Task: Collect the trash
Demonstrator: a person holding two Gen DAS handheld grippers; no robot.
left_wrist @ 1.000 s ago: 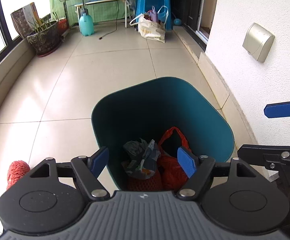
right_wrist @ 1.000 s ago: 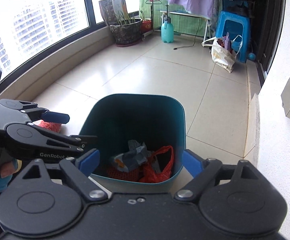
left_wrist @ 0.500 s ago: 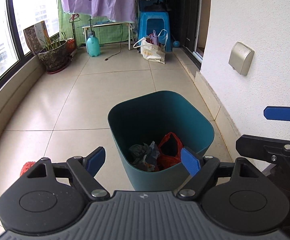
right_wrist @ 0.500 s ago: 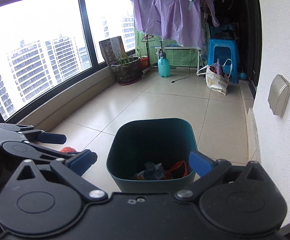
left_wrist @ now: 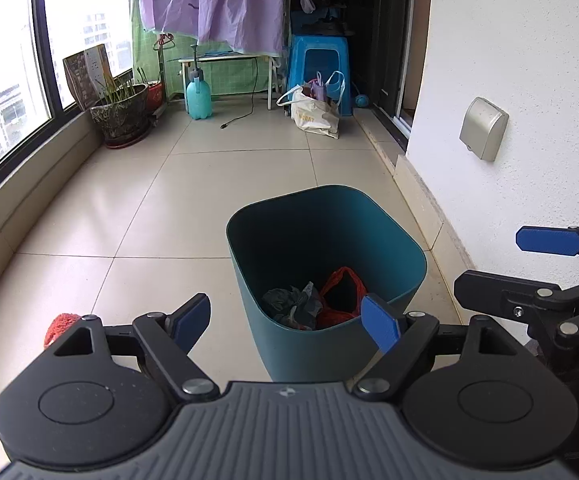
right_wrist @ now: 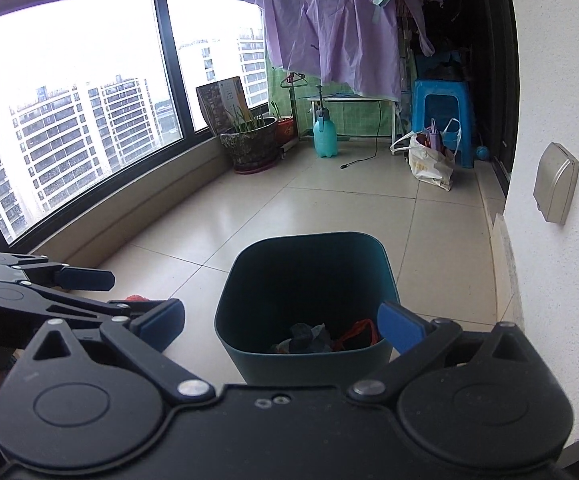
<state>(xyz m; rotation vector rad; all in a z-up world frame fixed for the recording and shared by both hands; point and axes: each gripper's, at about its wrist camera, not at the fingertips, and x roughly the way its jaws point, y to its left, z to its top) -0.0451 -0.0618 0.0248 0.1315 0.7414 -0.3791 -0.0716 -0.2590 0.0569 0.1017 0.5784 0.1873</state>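
Both pulled back from teal bin (left_wrist: 325, 264), left gripper (left_wrist: 285, 318) and right gripper (right_wrist: 285, 320) just opened wide, empty; red bag (left_wrist: 343, 294) inside, drop done.

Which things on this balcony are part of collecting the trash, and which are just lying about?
Part of the job:
- teal bin
- red bag and dark bag inside it
- red net scrap on the floor
- left tongs and right tongs, both open and empty

Just lying about:
- plant pot
- spray bottle
- blue stool
- white tote bag
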